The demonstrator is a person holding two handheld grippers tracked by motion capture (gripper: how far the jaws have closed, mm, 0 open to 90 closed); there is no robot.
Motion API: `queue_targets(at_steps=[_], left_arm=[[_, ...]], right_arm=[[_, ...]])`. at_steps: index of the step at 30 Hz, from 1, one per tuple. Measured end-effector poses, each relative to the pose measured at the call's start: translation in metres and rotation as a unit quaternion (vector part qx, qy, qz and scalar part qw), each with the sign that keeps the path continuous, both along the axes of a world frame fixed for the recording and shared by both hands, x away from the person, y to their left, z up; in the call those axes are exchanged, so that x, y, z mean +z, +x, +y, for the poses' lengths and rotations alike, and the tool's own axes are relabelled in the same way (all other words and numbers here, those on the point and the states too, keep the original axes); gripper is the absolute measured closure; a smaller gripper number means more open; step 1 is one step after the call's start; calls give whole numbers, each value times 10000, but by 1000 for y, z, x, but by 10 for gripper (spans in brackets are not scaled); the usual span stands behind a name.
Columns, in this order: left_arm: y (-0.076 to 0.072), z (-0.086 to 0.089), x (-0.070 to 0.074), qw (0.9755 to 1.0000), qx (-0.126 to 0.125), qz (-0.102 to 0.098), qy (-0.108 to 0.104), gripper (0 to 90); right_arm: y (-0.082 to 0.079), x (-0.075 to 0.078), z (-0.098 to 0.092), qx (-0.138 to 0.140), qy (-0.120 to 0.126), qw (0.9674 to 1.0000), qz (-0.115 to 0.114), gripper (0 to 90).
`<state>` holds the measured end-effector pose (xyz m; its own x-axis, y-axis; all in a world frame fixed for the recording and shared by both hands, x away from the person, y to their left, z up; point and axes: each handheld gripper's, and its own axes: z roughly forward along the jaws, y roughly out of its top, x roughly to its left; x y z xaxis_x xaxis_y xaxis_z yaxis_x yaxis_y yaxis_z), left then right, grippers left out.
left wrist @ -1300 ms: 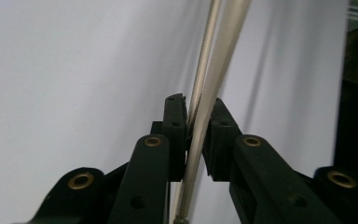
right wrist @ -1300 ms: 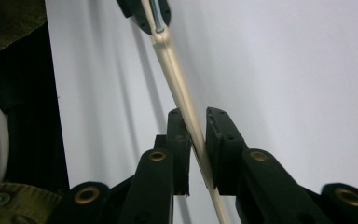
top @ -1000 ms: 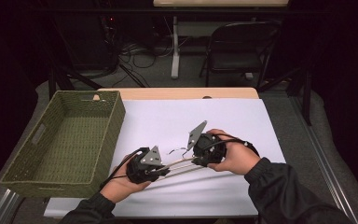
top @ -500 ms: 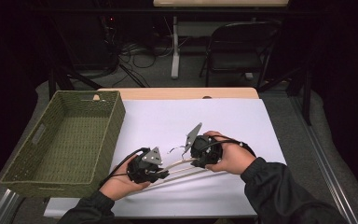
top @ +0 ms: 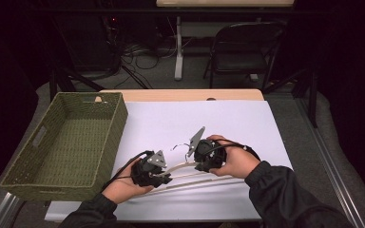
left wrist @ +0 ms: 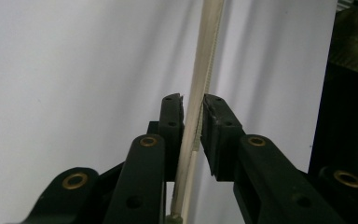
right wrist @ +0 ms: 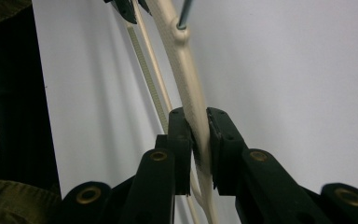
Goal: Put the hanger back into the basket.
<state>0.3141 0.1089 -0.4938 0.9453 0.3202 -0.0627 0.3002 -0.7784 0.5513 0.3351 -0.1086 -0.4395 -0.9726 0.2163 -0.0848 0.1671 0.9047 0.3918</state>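
Black tongs left, second tongs right: brass-ringed screws, grey three-cornered plates, trailing black cables; dark olive sleeves.

Cream rods, white table cover, olive-green woven basket.

Your grippers' jaws look like matt black plastic, set with small brass-coloured eyelets — a few pale scuffs show at the tips. The strip between the left pair is a pale cream, semi-matt, plastic-looking, with a fine toothed edge. The thicker cream band in the right pair has a faintly pebbled surface. The white table cover reads as smooth and matt. The olive basket is coarse, woven — rough to the eye.
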Motion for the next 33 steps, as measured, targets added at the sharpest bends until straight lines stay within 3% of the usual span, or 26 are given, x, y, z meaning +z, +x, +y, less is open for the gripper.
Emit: queue_targets(at_steps=[3, 13, 19, 23, 27, 30, 33], left_arm=[[0, 0, -3, 10000, 35, -25, 84, 799], [0, 3, -3, 10000, 62, 44, -37, 857], [-1, 2, -2, 10000, -50, -15, -18, 865], [-3, 4, 0, 9999, -116, -36, -112, 868], [-7, 5, 4, 9998, -105, -68, -173, 871], [-9, 11, 6, 9997, 42, 14, -234, 872], [-11, 17, 9, 9993, 175, 48, -323, 872]], right_arm=[[1, 0, 0, -14, 41, 10000, 11, 804], [0, -1, 0, -36, 30, 10000, 33, 791], [0, -1, 0, -24, 42, 10000, 48, 784], [0, 2, -2, -135, 100, 9998, 82, 774], [0, 6, -6, -212, 319, 9992, 87, 694], [0, 12, -13, -277, 548, 9981, -82, 558], [0, 16, -21, -380, 711, 9966, -185, 505]])
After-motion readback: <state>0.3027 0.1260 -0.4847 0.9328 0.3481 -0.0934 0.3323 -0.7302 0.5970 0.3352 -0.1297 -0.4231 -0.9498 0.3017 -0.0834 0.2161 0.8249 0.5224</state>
